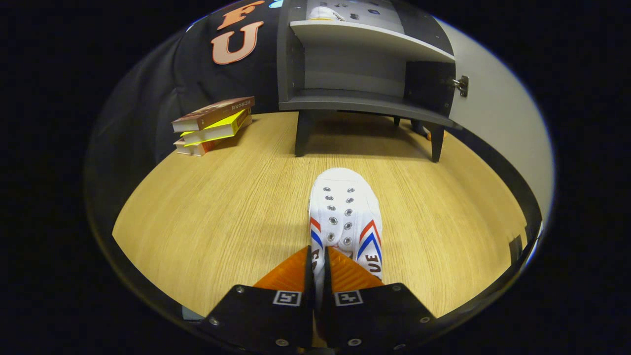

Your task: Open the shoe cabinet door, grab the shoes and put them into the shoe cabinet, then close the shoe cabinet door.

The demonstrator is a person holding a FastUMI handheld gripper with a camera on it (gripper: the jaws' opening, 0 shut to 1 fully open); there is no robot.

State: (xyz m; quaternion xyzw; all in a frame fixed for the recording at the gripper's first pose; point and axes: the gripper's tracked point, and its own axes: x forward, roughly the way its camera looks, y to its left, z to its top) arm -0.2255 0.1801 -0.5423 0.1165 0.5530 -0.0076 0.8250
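The tool (318,259) points level over the table (207,217) toward the open cabinet (365,64). Its fingers (291,273) are pinched onto the shoe's (345,207) heel edge, toe aimed at the cabinet.

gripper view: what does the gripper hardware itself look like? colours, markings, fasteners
The gripper has two orange fingers with ribbed, wedge-shaped faces tapering forward. Each sits on a black angular mounting block with a square black-and-white fiducial tag at its inner front corner and silver screws along the edges. No cables or sleeve are visible.

The tongs (318,256) have ribbed orange fingers on black, screw-studded mounts with square markers.
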